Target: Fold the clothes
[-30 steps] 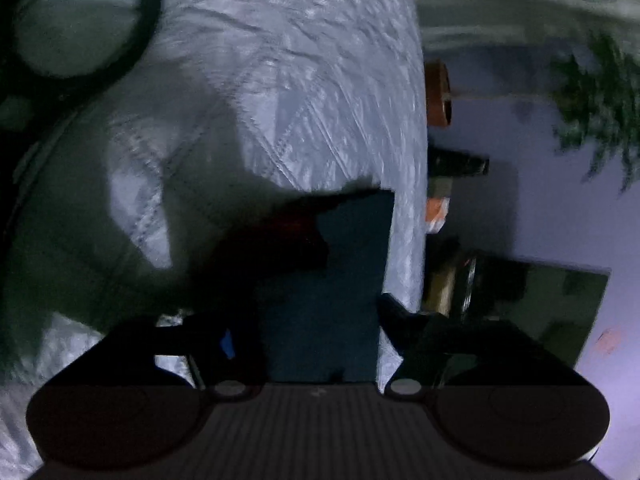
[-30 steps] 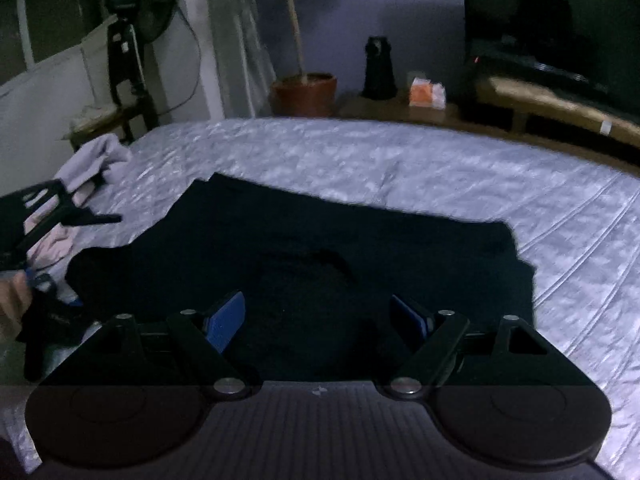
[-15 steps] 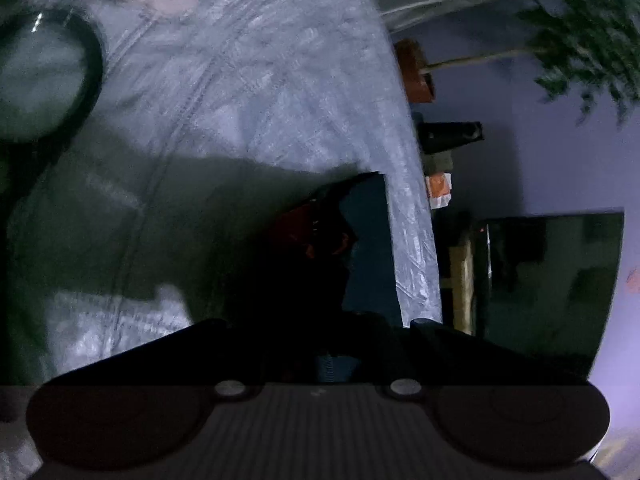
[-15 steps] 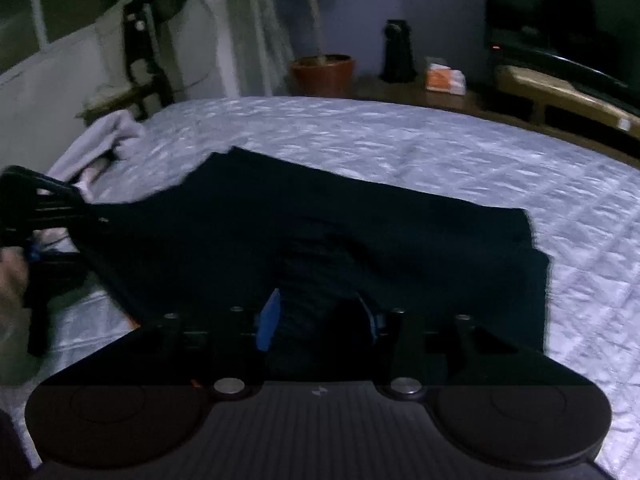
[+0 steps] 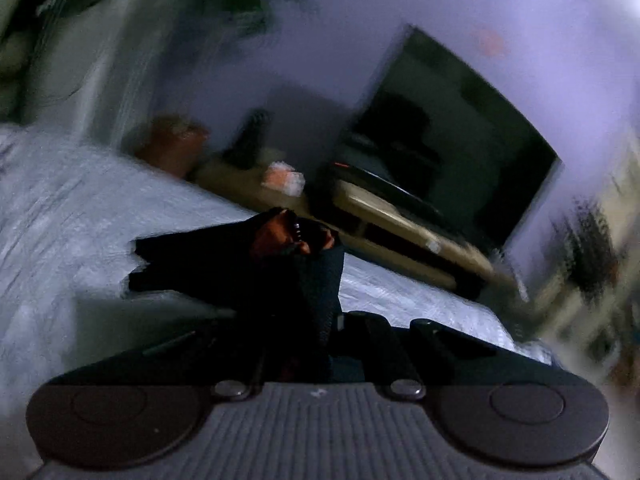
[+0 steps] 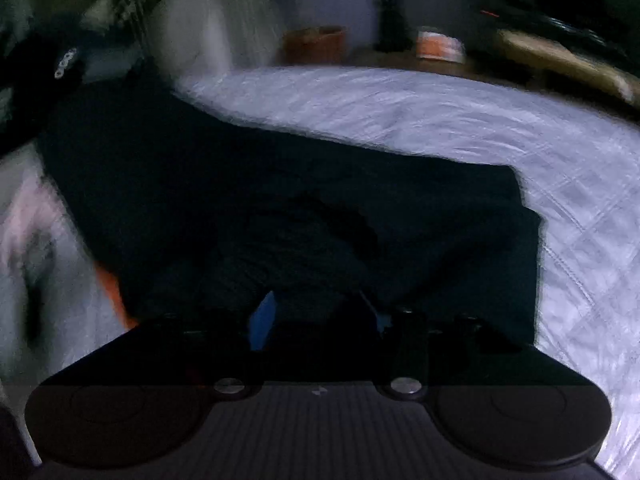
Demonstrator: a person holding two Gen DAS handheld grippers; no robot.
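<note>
The quilted bed [image 6: 420,120] carries the whole job; across it lies the dark garment [image 6: 320,200], most of it flat on the quilt, its left edge raised toward the upper left of the right wrist view; an orange lining shows at the lifted part [image 5: 280,236]. The step in hand looks like the first fold: the left gripper [image 5: 320,344] is clenched on a gathered edge of the cloth, which rises bunched from between its jaws; the right gripper [image 6: 316,316] sits low over the near edge with its jaws opening, dark cloth lying between the blue pads [image 6: 264,316], though they do not seem to be pressing on it. Next, I judge, the raised edge must be carried across and laid square on the flat part; the right must either pin or regrip the near edge. Containers: only a terracotta plant pot [image 6: 316,44] past the bed, its contents too blurred to tell.
</note>
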